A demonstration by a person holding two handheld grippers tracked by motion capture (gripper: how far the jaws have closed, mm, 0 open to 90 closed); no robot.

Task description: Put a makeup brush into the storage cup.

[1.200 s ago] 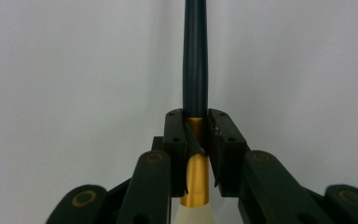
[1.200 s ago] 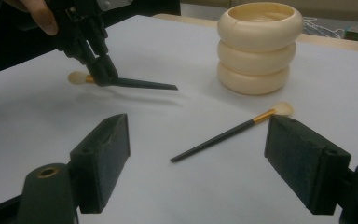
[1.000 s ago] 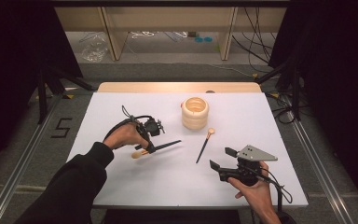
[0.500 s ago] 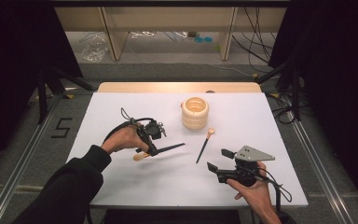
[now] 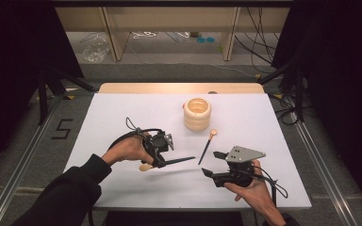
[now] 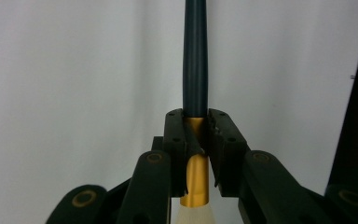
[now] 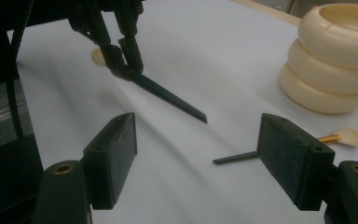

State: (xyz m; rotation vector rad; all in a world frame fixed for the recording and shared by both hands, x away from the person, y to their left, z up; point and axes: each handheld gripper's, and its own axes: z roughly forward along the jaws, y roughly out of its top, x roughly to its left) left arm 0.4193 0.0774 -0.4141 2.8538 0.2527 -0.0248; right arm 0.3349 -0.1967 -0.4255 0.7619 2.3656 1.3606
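Left gripper (image 5: 162, 151) clamped the brush (image 6: 195, 70) at its gold ferrule, tip toward 3 o'clock above the worktop (image 5: 122, 108). Looked light, stiff, slim. Right gripper (image 5: 215, 163) wide, narrowing, nothing between jaws.

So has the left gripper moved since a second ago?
Yes. The left gripper, shut on the dark utensil, has shifted toward the ringed cream holder and risen a little off the white table.

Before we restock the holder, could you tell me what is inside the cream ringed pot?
The cream ringed pot shows only a bare pale inner wall under its open rim; its bottom is hidden by the near wall.
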